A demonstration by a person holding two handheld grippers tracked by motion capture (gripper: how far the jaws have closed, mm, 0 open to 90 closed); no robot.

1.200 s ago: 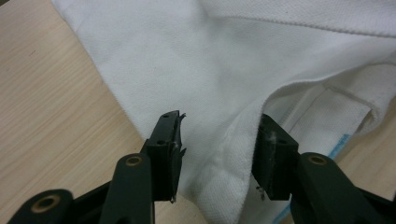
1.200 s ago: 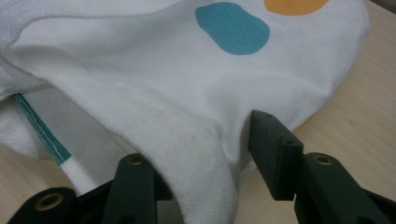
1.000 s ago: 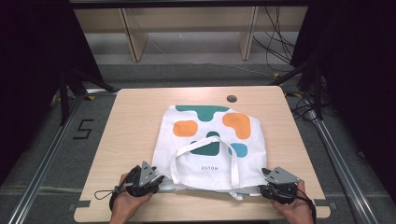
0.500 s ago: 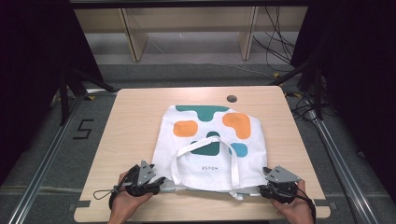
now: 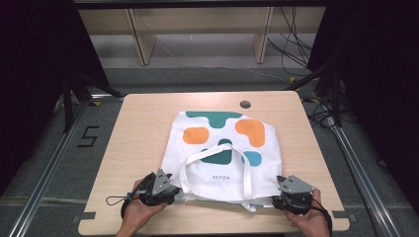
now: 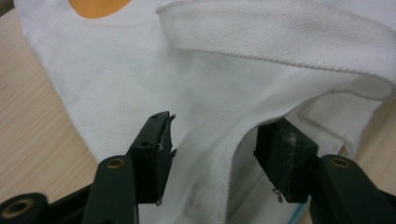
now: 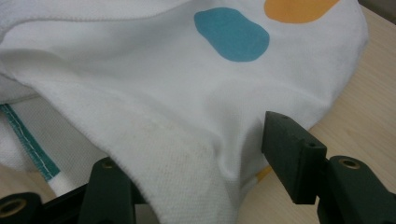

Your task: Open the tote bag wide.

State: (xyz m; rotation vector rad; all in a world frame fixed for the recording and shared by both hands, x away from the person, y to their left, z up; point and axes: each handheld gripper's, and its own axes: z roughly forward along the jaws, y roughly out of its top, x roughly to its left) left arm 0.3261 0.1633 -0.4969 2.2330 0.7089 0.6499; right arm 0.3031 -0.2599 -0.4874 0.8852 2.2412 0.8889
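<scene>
High view — one tote bag (image 5: 225, 148), two handles; left gripper (image 5: 174, 190) and right gripper (image 5: 277, 193) both parted — fabric between, unpinched.

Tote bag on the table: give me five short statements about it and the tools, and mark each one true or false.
1. The tote bag lies flat on the wooden table. True.
2. The bag is plain white with no print. False: it bears green, orange and blue blobs.
3. The left tool is at the bag's near left corner, with fabric between its jaws. True.
4. The right tool rests at the far edge of the table by the round hole. False: it is at the bag's near right corner.
5. The bag's white strap lies looped on top of the bag. True.
</scene>
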